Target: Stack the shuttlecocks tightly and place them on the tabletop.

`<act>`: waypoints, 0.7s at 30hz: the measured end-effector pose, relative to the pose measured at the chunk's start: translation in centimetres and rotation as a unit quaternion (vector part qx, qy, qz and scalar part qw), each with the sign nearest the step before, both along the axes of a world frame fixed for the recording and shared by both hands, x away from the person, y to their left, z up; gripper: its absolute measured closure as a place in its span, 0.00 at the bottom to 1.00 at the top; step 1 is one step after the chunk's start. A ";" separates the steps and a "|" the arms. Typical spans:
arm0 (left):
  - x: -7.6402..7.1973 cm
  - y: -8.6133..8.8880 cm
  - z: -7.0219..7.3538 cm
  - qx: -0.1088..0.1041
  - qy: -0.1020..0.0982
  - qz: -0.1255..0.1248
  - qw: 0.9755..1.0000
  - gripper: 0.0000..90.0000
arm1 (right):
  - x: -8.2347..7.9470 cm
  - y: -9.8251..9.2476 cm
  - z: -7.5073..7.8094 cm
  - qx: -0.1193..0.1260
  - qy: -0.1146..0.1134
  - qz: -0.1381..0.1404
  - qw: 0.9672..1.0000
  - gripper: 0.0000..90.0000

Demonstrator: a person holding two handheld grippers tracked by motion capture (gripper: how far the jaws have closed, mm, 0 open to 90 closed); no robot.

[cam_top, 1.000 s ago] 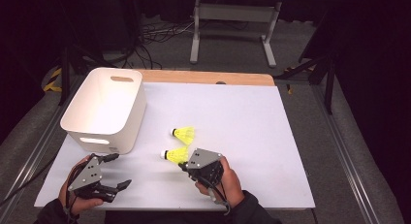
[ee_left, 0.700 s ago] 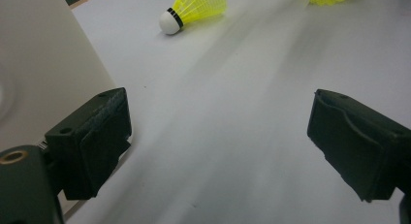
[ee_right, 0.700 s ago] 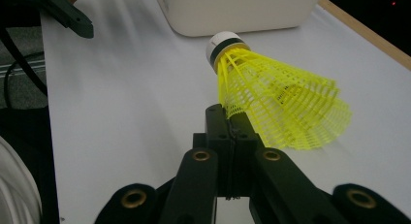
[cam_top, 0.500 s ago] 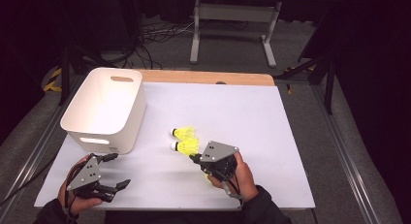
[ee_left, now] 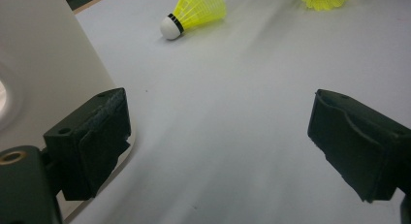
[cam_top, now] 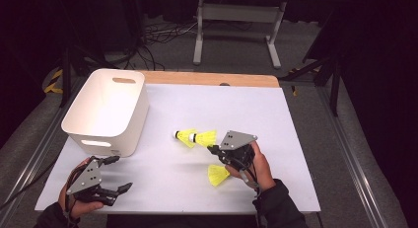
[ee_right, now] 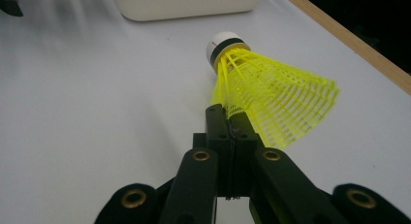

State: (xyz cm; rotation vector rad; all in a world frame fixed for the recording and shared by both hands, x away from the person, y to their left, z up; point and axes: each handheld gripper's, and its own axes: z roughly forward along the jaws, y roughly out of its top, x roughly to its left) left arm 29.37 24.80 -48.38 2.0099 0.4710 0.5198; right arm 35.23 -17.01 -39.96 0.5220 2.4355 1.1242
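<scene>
White table (cam_top: 296, 139), white bin (cam_top: 106, 112) with nothing in it yet. The right gripper (cam_top: 213, 149) is pinched tight on a yellow shuttlecock (cam_top: 205, 137), which has moved up beside another shuttlecock (cam_top: 186, 137) since a second ago. A third shuttlecock (cam_top: 217, 174) lies by the hand. The left gripper (cam_top: 122, 172) waits wide open and empty near the bin.
</scene>
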 end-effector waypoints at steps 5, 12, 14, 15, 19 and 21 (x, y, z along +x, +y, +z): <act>0.0 0.0 0.0 0.000 0.001 -0.001 1.000 0.10 | 1.3 -0.6 -0.6 -0.011 0.013 -0.009 1.000 1.00; 0.0 0.0 -0.1 0.001 0.003 -0.003 1.000 0.10 | 2.9 -0.4 -1.9 -0.025 0.038 -0.013 0.999 1.00; 0.0 0.0 -0.1 0.000 0.003 -0.005 1.000 0.10 | 3.4 -0.2 -2.3 -0.030 0.044 -0.015 0.998 1.00; 0.0 0.0 -0.1 0.000 0.004 -0.004 1.000 0.10 | 3.7 -0.2 -2.4 -0.033 0.047 -0.015 0.998 1.00; 0.1 0.0 -0.2 -0.001 0.005 -0.005 1.000 0.10 | 4.9 0.1 -3.3 -0.041 0.063 -0.019 0.997 1.00; 0.1 0.0 -0.2 0.000 0.004 -0.005 1.000 0.10 | 5.5 0.5 -3.7 -0.051 0.067 -0.019 0.996 1.00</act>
